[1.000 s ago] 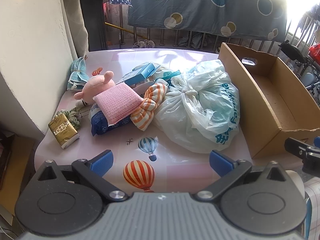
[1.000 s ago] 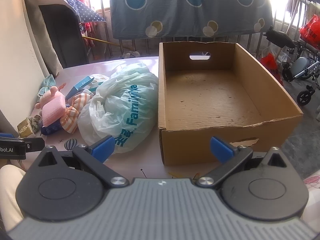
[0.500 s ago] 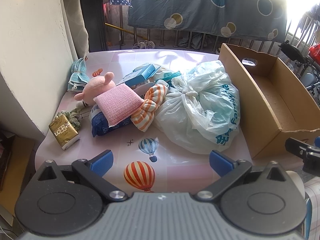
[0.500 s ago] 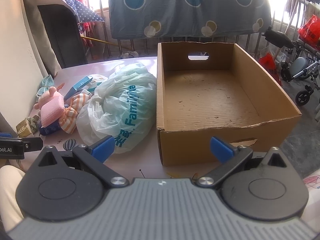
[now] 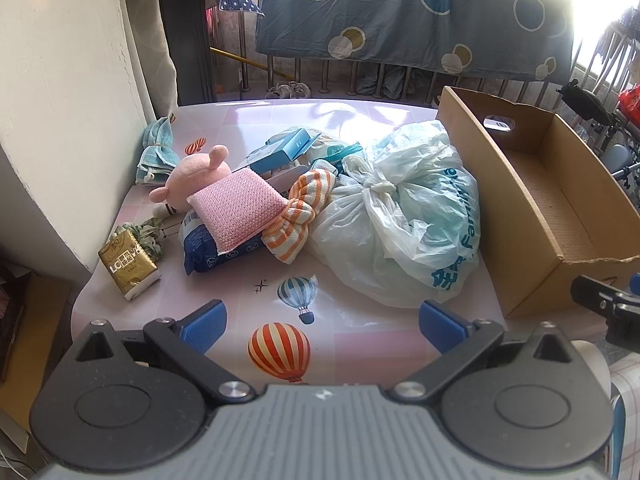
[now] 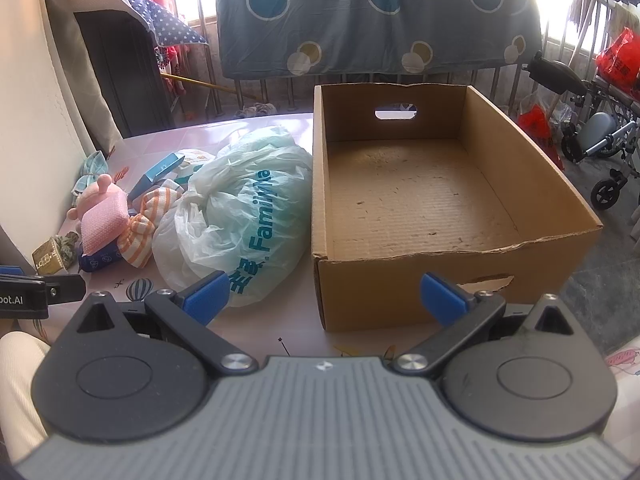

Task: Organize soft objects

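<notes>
A pile of soft things lies on the pink table (image 5: 248,136): a tied plastic bag (image 5: 404,216), a pink knitted pad (image 5: 236,208) on a pink plush toy (image 5: 192,176), an orange striped cloth (image 5: 300,212), a blue tissue pack (image 5: 208,252), a gold tissue pack (image 5: 128,264) and a teal cloth (image 5: 156,152). An empty cardboard box (image 6: 420,196) stands right of the bag (image 6: 236,216). My left gripper (image 5: 322,324) is open and empty over the table's near edge. My right gripper (image 6: 324,294) is open and empty before the box's near left corner.
A wall (image 5: 68,92) borders the table on the left. A blue sheet with circles (image 6: 372,16) hangs on a railing behind. A wheelchair (image 6: 592,136) stands at the far right. Blue boxes (image 5: 284,152) lie behind the pile.
Both views have shifted only slightly; the right gripper has drifted a little toward the box. Nothing was grasped or moved.
</notes>
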